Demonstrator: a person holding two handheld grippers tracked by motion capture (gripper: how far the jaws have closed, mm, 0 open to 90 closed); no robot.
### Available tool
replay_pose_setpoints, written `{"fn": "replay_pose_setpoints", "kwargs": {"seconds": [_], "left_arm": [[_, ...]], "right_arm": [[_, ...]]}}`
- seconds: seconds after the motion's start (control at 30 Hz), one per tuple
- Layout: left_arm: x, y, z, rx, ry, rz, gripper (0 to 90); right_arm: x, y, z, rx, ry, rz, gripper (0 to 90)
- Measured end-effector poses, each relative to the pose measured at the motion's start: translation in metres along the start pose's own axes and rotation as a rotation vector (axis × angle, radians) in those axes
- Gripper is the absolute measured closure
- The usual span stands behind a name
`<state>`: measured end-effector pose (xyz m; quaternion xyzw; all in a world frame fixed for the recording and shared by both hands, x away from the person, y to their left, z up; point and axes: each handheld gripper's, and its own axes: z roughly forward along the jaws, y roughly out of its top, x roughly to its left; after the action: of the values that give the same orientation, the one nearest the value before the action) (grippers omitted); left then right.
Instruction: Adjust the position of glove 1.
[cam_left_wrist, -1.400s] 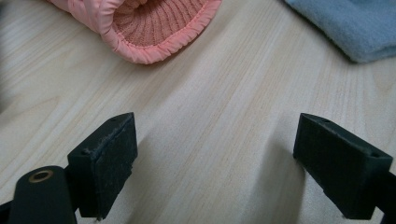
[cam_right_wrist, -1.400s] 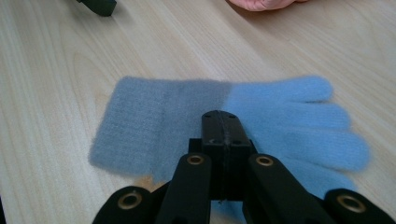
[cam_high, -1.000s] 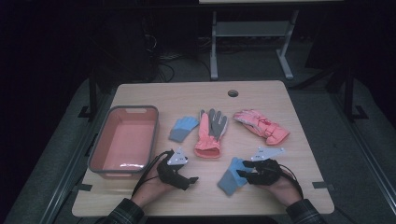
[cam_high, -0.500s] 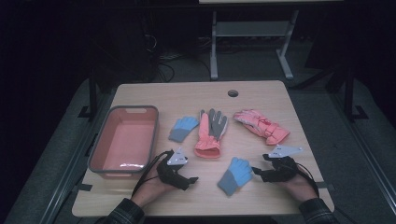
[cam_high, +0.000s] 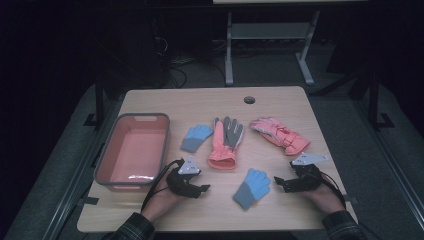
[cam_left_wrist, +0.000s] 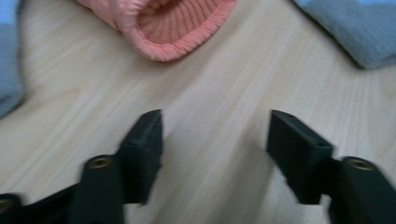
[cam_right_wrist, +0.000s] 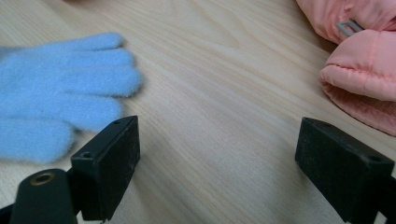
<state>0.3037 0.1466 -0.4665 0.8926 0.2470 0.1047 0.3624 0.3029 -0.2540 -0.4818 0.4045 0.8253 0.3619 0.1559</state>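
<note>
The right gripper (cam_high: 283, 183), jaws just widened and empty, sits beside the fluffy light-blue knit glove (cam_high: 251, 188) at lower centre. The left gripper (cam_high: 201, 189), narrowing, holds nothing either. Best pinch the glove's cuff squarely.

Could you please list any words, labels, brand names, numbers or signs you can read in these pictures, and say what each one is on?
None: no readable text on the light blue knit glove, the salmon pink padded ski glove, the pink plastic tub or the pale wooden table.
Small dark marks on the right gripper's grey plate: too small to read.
</note>
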Motion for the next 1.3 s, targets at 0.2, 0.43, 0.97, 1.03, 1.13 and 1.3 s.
{"fn": "replay_pose_setpoints", "kwargs": {"seconds": [0.2, 0.43, 0.97, 1.03, 1.13, 1.3], "left_arm": [[0.001, 0.017, -0.009, -0.051, 0.039, -0.051, 77.0], [0.008, 0.039, -0.012, -0.075, 0.115, -0.105, 89.4], [0.030, 0.054, 0.015, -0.060, 0.182, -0.170, 89.4], [0.032, 0.054, 0.019, -0.049, 0.166, -0.172, 89.4], [0.035, 0.055, 0.021, -0.041, 0.140, -0.163, 89.4], [0.032, 0.060, 0.026, -0.042, 0.103, -0.149, 89.4]], "right_arm": [[0.000, 0.000, 0.000, 0.000, 0.000, -0.002, 12.9], [0.000, 0.000, 0.000, 0.000, 0.004, -0.002, 12.7], [0.001, 0.000, 0.000, -0.001, 0.005, -0.002, 12.7], [0.001, 0.000, 0.000, -0.001, 0.006, -0.003, 12.8], [0.001, 0.000, 0.000, -0.001, 0.007, -0.004, 12.7], [0.001, 0.000, 0.000, -0.001, 0.007, -0.004, 12.7]]}}
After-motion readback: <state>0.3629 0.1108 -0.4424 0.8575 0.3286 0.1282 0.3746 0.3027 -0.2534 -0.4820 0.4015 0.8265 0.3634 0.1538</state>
